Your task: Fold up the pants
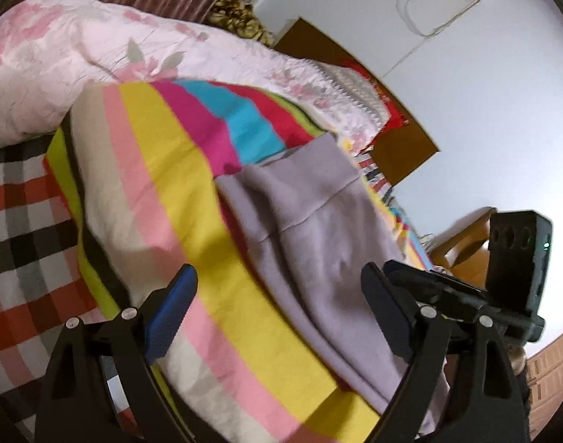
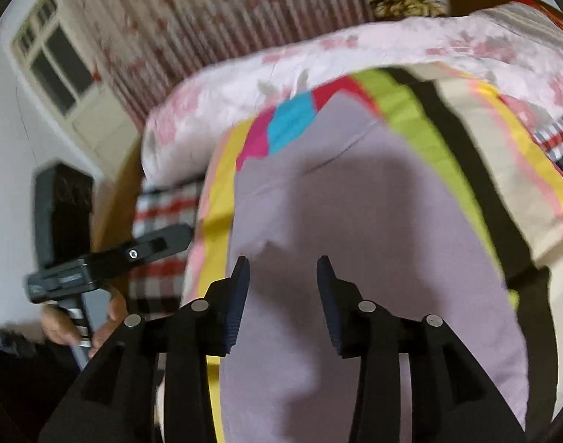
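Pants (image 1: 318, 258): lilac-grey, lying on the striped blanket (image 1: 163, 192) spread over the bed. In the left wrist view they run from centre frame down to the lower right; in the right wrist view they fill the centre and lower middle. A seam or folded edge crosses them in the upper part of the cloth. Whether they are already folded once lengthwise cannot be told.

Left tongs (image 1: 277, 317): spread wide, nothing between the pads, held above the blanket at the near left edge of the pants. Its right pad sits over the cloth; contact cannot be confirmed.

Right tongs (image 2: 283, 295): partly spread, no cloth caught between the pads, poised over the middle of the pants. A hand (image 2: 60, 325) carrying the other tool shows at the lower left of that view.

Assessment: a grasp appears to be in preparation, not yet made.

Recommendations for the step:
- Take the near end at two corners, one per tool, so the edge lifts evenly
- Pinch every layer of the pants, and none of the blanket beneath
- Carry the end towards the far seam, keeping side edges aligned
- Release only once the cloth lies flat; blur in both views advises slower handling
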Demonstrator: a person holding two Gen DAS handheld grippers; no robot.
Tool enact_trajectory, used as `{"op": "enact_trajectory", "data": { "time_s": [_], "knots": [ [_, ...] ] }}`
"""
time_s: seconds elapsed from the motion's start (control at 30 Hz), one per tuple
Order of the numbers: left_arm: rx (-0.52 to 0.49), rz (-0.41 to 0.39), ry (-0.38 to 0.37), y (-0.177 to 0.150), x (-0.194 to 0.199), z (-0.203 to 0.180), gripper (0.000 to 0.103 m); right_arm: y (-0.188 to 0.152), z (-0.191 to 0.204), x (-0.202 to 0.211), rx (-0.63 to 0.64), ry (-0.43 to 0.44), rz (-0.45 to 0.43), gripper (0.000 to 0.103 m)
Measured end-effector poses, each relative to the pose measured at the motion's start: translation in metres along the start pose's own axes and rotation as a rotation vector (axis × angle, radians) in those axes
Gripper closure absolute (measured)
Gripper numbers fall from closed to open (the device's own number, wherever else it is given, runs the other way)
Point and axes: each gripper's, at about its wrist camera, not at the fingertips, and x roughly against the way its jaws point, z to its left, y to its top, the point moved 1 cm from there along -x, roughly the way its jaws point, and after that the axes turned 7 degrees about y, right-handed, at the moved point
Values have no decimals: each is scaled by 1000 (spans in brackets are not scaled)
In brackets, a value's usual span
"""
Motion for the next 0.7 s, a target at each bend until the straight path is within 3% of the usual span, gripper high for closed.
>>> {"op": "enact_trajectory", "data": {
  "time_s": [0.03, 0.13, 0.2, 0.23, 0.4, 0.6, 0.67, 0.7],
  "knots": [
    [-1, -8, -22, 4, -1, -3, 19, 1, -4, 9, -7, -11, -33, 45],
    [-21, -4, -32, 15, -15, -16, 26, 12, -26, 33, -9, -77, -117, 44],
    [-37, 3, 8, 19, -27, -23, 28, 20, -35, 36, -2, -100, -130, 44],
    [-33, 16, 47, 21, -36, -23, 30, 26, -44, 31, 7, -118, -126, 44],
    [25, 40, 80, 20, -57, -16, 52, 47, -70, -7, 34, -144, -35, 46],
    [17, 29, 90, 19, -57, -15, 56, 54, -69, -34, 86, -101, 46, 66],
    [19, 22, 93, 19, -58, -14, 62, 53, -66, -34, 102, -113, 43, 82],
    [21, 17, 89, 18, -57, -13, 71, 53, -63, -32, 111, -124, 33, 92]
  ]
}}
